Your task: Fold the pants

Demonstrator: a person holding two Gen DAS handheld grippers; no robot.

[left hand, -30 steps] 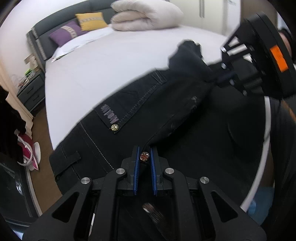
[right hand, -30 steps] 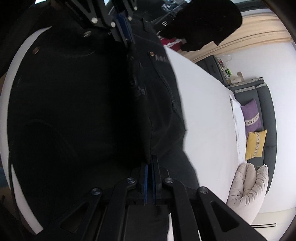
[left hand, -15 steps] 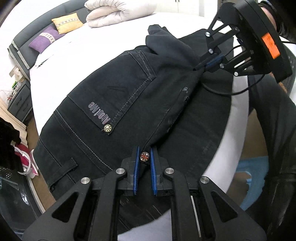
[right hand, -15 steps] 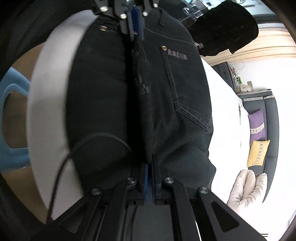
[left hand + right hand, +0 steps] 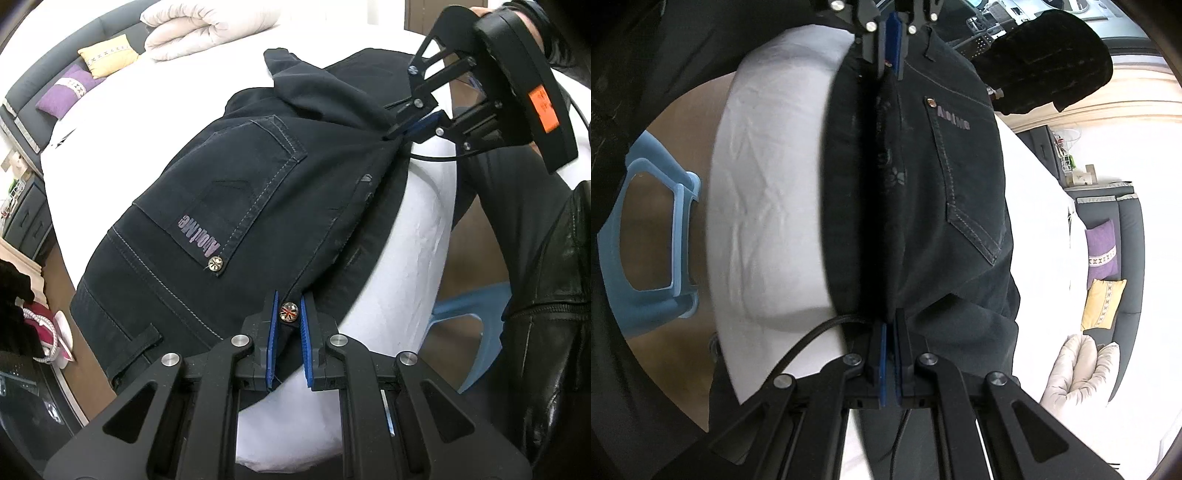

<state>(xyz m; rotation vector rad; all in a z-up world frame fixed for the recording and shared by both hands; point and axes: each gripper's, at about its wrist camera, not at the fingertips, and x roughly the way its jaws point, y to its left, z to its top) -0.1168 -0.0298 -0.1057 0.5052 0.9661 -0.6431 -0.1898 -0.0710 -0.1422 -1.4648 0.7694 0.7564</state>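
Dark pants (image 5: 236,206) folded lengthwise, near bed (image 5: 413,236) edge, back pocket up, left gripper (image 5: 289,314) pinching waistband, right gripper (image 5: 891,325) pinching crotch seam.

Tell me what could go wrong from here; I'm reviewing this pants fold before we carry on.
The left gripper pinches only the waistband edge by the metal button, so the pants could slip free. The pants lie close to the bed edge and may slide off. The cable by the right gripper could snag the fabric.
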